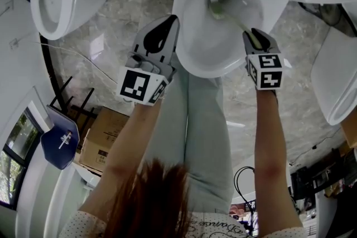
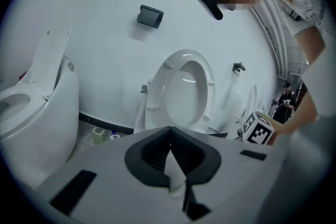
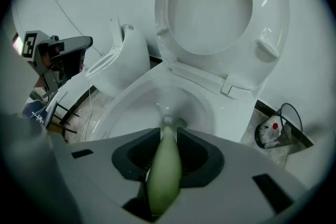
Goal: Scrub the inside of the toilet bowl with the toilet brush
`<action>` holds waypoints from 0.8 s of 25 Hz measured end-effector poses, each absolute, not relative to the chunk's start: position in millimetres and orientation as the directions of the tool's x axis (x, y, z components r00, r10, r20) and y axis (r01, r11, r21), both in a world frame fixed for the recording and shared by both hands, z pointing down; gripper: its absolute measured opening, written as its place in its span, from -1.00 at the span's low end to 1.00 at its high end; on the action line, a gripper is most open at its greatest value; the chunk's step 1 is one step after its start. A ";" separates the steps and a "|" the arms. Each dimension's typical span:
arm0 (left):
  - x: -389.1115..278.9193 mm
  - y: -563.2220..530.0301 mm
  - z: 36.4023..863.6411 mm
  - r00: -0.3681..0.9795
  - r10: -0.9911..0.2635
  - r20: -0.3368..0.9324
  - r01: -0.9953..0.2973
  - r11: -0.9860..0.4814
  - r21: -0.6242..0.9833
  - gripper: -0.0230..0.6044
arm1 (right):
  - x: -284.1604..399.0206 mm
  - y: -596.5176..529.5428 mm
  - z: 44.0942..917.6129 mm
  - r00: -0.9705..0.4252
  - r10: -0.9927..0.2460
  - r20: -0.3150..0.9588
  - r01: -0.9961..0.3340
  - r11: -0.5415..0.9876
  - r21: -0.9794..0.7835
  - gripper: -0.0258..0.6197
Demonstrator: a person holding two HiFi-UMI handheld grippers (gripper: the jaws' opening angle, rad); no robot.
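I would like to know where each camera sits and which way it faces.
Head view: on the person's head, facing down at the toilet bowl; forearms, legs, left tool, right tool show.
Left gripper view: on the left tool, facing a raised toilet seat; shut jaws, person's torso show.
Right gripper view: on the right tool, facing into the bowl; jaws clamp the toilet brush.
Shared: head and right gripper views show the brush in the bowl.

Glossy ceramic toilet bowl (image 1: 195, 58) w/ smooth matt plastic toilet brush (image 3: 164, 160)
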State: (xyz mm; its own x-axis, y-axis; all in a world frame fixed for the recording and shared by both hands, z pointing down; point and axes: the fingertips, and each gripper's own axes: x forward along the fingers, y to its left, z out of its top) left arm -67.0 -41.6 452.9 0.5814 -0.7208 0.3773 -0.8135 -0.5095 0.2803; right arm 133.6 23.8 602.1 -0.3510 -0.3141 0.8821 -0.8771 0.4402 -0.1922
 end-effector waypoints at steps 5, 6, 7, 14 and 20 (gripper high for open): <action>-63.3 -37.6 452.7 0.587 -0.716 0.378 -0.810 -0.512 0.286 -0.92 | 131.6 30.5 602.6 -0.343 -0.275 0.898 -0.835 0.527 -0.158 -0.58; -62.6 -36.9 452.9 0.588 -0.714 0.380 -0.809 -0.513 0.287 -0.92 | 131.2 31.7 602.5 -0.340 -0.267 0.902 -0.825 0.546 -0.149 -0.58; -62.2 -36.6 453.1 0.589 -0.713 0.381 -0.808 -0.514 0.287 -0.92 | 130.7 32.7 602.4 -0.335 -0.259 0.906 -0.812 0.567 -0.138 -0.58; -61.9 -39.4 452.3 0.588 -0.716 0.376 -0.809 -0.515 0.284 -0.92 | 134.0 31.6 599.8 -0.317 -0.239 0.918 -0.745 0.661 -0.086 -0.58; -65.0 -38.3 452.2 0.583 -0.719 0.378 -0.812 -0.511 0.280 -0.92 | 132.3 31.1 599.6 -0.316 -0.229 0.921 -0.671 0.740 -0.047 -0.58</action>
State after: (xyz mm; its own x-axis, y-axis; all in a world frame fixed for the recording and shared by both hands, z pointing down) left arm -65.0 -38.3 452.2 0.5831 -0.7193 0.3776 -0.8124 -0.5115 0.2801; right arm 132.3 31.1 599.6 -0.3162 -0.2287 0.9207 -0.6711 0.7399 -0.0466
